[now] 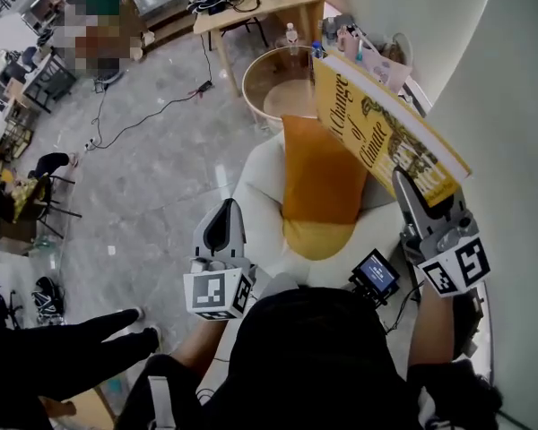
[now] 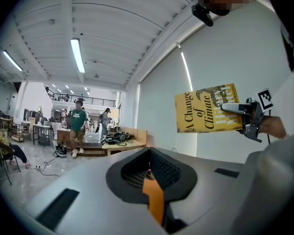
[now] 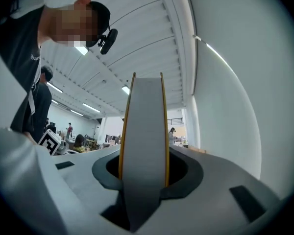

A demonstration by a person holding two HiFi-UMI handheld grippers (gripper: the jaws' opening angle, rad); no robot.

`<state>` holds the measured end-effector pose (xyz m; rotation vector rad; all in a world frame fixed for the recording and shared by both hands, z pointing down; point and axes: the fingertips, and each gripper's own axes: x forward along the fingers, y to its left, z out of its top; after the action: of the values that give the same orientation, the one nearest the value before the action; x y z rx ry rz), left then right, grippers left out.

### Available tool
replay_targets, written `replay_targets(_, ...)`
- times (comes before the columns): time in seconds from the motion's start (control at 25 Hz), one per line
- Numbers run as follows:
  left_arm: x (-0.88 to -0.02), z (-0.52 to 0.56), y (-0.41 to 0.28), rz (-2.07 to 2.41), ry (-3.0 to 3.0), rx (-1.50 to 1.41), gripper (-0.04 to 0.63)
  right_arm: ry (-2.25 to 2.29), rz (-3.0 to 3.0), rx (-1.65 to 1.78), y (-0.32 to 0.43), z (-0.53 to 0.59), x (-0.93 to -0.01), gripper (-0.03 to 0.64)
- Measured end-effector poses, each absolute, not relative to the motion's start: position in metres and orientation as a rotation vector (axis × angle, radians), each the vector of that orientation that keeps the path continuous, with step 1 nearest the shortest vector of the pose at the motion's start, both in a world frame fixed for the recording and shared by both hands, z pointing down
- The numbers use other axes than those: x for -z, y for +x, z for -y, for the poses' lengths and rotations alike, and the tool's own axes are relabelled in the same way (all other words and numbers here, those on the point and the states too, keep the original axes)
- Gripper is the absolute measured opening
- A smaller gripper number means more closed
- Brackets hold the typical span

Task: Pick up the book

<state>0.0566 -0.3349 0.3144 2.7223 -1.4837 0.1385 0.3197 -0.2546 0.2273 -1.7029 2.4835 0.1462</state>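
Observation:
A yellow book (image 1: 377,124) with dark lettering on its cover hangs in the air above the armchair, tilted. My right gripper (image 1: 421,200) is shut on its lower edge. In the right gripper view the book's (image 3: 143,126) grey page edge stands upright between the two jaws. The left gripper view shows the book (image 2: 206,109) held up against the white wall by the right gripper (image 2: 237,109). My left gripper (image 1: 224,218) hovers lower on the left, shut with nothing in it; its own view shows the closed jaws (image 2: 149,173) and no object.
A white armchair (image 1: 264,200) with an orange cushion (image 1: 318,177) is below the book. Beyond it stand a round wooden side table (image 1: 282,83) and a wooden desk (image 1: 251,3). A white wall (image 1: 511,106) rises at the right. Someone's black-clad legs (image 1: 63,348) are at the lower left.

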Motion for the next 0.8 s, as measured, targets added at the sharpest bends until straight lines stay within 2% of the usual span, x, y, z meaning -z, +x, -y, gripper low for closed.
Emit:
replay_targets(0.28,-0.289,0.277,-0.001,1.429,2.759,-0.080,0.011,-1.648,-2.316,-0.146,0.257,0.170,-0.189,0.152)
replay_targets(0.56,-0.285,0.288,0.013,1.434,2.757,-0.066,0.012,-1.619,-2.315,-0.140,0.263,0.171,-0.189,0.152)
replay_targets(0.8,-0.279,0.275,-0.001,1.453,2.753,-0.033,0.012,-1.611,-2.304,-0.168,0.245,0.157,-0.183,0.152)
